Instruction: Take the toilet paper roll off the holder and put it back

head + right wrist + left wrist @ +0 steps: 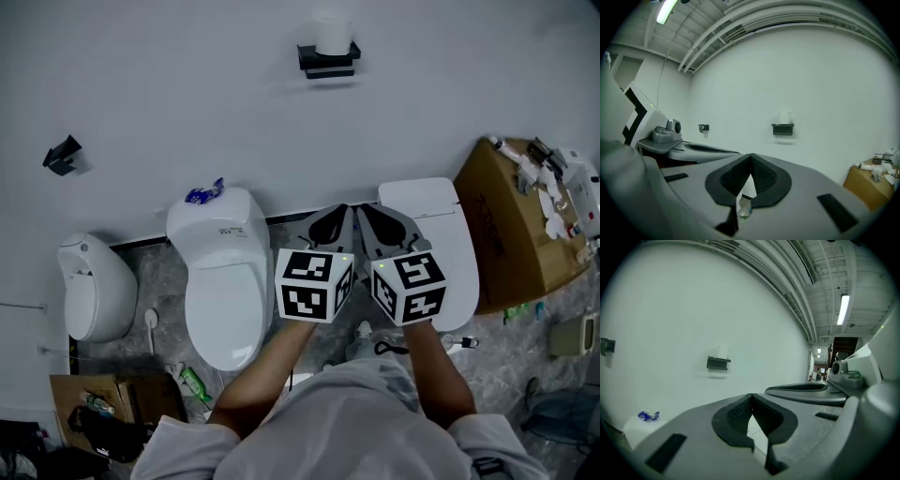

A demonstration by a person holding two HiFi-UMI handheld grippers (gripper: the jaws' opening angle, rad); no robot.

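Note:
A white toilet paper roll [331, 32] stands upright on a black wall holder [328, 61], high on the white wall. The same roll [722, 351] shows on its holder [717, 363] in the left gripper view, and the roll [783, 116] and holder [783, 129] also appear in the right gripper view. My left gripper [340, 211] and right gripper [366, 212] are held side by side well below the holder, tips toward the wall. Both are shut with nothing between the jaws.
Two white toilets [221, 281] [429, 230] stand against the wall below, with a third fixture [92, 286] at the left. A cardboard box [511, 225] with clutter sits at the right. A small black bracket [63, 155] hangs on the wall at left.

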